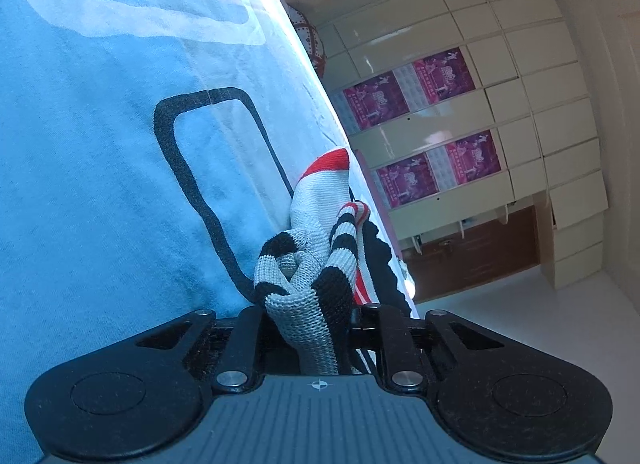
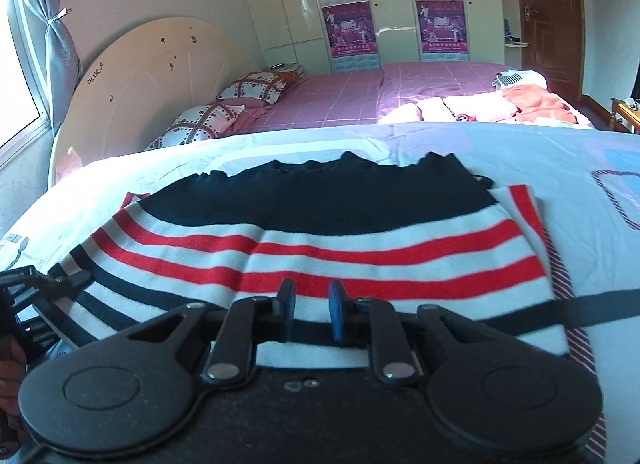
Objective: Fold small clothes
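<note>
A small knitted sweater (image 2: 320, 240) with a black top and red, white and black stripes lies spread on the light sheet (image 2: 480, 151). My right gripper (image 2: 311, 310) hovers over its near striped edge, jaws a little apart and empty. My left gripper (image 1: 308, 328) is shut on a bunched fold of the same sweater (image 1: 316, 248), its fingertips hidden by the knit. The left gripper also shows at the left edge of the right wrist view (image 2: 36, 288), at the sweater's left edge.
The sheet (image 1: 100, 143) has black outlined prints. Behind it is a bed with a pink cover (image 2: 400, 91), pillows (image 2: 208, 119) and a heap of clothes (image 2: 520, 99). A cream wardrobe (image 2: 360, 3) with posters and a brown door (image 2: 548, 15) stand at the back.
</note>
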Motion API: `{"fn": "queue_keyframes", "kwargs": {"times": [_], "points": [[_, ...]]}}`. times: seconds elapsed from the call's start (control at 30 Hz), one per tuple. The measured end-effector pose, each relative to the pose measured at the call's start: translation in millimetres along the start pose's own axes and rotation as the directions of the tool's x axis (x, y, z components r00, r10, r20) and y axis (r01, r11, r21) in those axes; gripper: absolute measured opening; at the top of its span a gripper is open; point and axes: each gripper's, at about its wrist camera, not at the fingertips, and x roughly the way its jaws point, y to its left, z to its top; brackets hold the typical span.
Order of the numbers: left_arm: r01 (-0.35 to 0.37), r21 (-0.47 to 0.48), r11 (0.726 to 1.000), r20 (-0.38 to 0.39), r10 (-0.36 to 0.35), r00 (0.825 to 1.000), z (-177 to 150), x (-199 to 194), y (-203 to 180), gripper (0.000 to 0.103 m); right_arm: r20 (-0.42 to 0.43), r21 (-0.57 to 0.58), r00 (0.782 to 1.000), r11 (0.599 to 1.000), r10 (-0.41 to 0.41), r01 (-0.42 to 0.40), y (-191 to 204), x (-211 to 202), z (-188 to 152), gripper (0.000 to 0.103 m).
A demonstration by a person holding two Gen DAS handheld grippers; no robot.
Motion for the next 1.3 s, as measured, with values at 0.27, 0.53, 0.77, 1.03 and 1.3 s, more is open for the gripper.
{"fn": "queue_keyframes", "kwargs": {"times": [0.27,0.53,0.77,1.03,1.3], "points": [[0.094,-0.056,0.994,0.011,-0.094,0.996,-3,-11,15,0.017,-0.008,-0.048,1.000,0.999,0.019,-0.020,22,17,5,0.015],[0.106,-0.071,0.992,0.002,-0.106,0.994,-4,-9,22,0.017,-0.054,-0.066,0.998,0.997,-0.034,0.030,25,36,-4,0.012],[0.104,-0.040,0.994,-0.008,-0.105,0.994,-3,-11,17,0.017,-0.062,-0.081,0.998,0.997,-0.020,0.015,32,41,-5,0.015],[0.089,-0.013,0.996,-0.012,-0.089,0.996,2,-10,11,0.017,-0.068,-0.172,0.996,0.984,-0.050,0.038,47,40,-4,0.017],[0.106,0.112,0.988,-0.003,-0.106,0.994,9,-14,-24,0.017,-0.017,-0.193,0.999,0.981,-0.037,0.033,42,43,-17,0.017]]}}
